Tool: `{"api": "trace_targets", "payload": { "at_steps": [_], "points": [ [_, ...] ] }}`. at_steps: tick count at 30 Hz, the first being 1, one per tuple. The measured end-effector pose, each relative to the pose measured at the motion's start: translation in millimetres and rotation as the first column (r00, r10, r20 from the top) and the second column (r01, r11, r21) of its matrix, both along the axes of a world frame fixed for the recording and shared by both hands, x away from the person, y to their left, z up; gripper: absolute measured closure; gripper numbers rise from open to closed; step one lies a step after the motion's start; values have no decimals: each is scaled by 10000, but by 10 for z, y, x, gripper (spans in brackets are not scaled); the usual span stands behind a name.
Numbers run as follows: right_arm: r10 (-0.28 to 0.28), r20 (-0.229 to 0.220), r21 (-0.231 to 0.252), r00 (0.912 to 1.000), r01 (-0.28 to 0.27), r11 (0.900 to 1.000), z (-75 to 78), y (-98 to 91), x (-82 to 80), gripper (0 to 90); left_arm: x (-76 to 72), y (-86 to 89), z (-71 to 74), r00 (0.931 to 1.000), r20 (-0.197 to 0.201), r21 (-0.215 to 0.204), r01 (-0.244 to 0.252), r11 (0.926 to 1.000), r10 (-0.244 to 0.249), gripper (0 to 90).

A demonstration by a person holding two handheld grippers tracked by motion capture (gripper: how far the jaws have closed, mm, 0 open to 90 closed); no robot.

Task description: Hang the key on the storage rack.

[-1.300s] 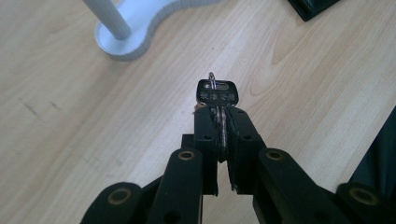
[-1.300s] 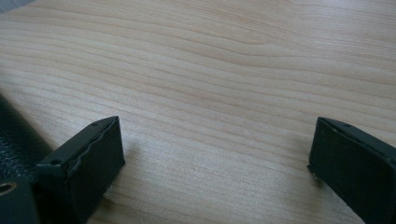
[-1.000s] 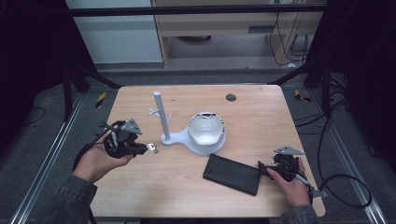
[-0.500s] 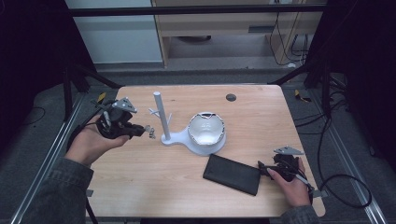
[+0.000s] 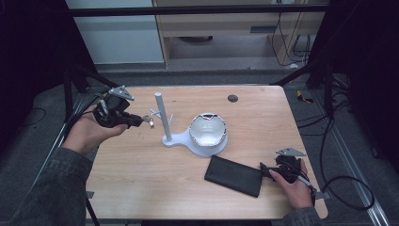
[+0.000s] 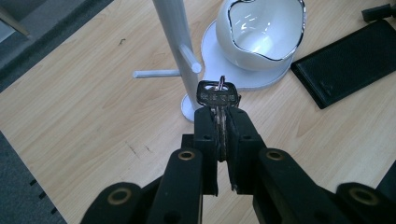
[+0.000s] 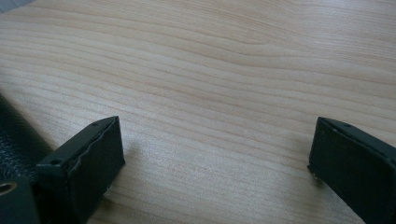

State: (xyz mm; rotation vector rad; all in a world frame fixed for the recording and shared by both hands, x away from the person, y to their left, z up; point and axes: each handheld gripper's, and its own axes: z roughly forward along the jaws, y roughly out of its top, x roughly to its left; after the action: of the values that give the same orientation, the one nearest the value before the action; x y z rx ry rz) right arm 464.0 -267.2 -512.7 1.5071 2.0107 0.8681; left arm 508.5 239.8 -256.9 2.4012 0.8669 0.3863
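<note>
The left hand-held gripper (image 5: pixel 134 120) is pinched tight on a bunch of keys (image 6: pixel 217 95), whose heads and ring stick out past the jaw tips, and it hangs above the desk (image 5: pixel 141 183) just to the left of the white key stand (image 5: pixel 163 115), with the keys level with the stand's short pegs and close to them but not touching as far as the high view lets one tell. In the left gripper view the keys sit right in front of the stand's upright post, one peg pointing toward the camera and another pointing off to the side. The white bowl (image 5: pixel 208 133) with its silvery rim rests on the stand's flat base, on the far side of the post from the keys. A black wallet (image 5: pixel 234 175) lies flat on the desk below and to the right of the stand, well apart from the keys. The right hand-held gripper (image 5: pixel 266 172) rests low at the desk near the right end of the wallet, its jaws spread wide with only bare wood between them; a dark textured edge, seemingly the wallet, shows just beside one jaw in the right gripper view
</note>
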Motion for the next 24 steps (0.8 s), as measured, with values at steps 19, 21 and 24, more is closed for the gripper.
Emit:
{"api": "trace_targets", "payload": {
  "at_steps": [19,21,24],
  "points": [
    [7,13,-19,10000,-7,10000,-1,-1,1,33,112,-10,23,9999,-29,-83,-151,9999,151,833],
    [16,19,-29,10000,-16,10000,-2,-2,1,33,119,-12,22,9998,-40,-81,-176,9998,175,833],
    [4,11,-16,10000,-4,10000,-1,-1,1,33,134,-18,17,9998,-41,-69,-180,9998,180,834]
  ]
}}
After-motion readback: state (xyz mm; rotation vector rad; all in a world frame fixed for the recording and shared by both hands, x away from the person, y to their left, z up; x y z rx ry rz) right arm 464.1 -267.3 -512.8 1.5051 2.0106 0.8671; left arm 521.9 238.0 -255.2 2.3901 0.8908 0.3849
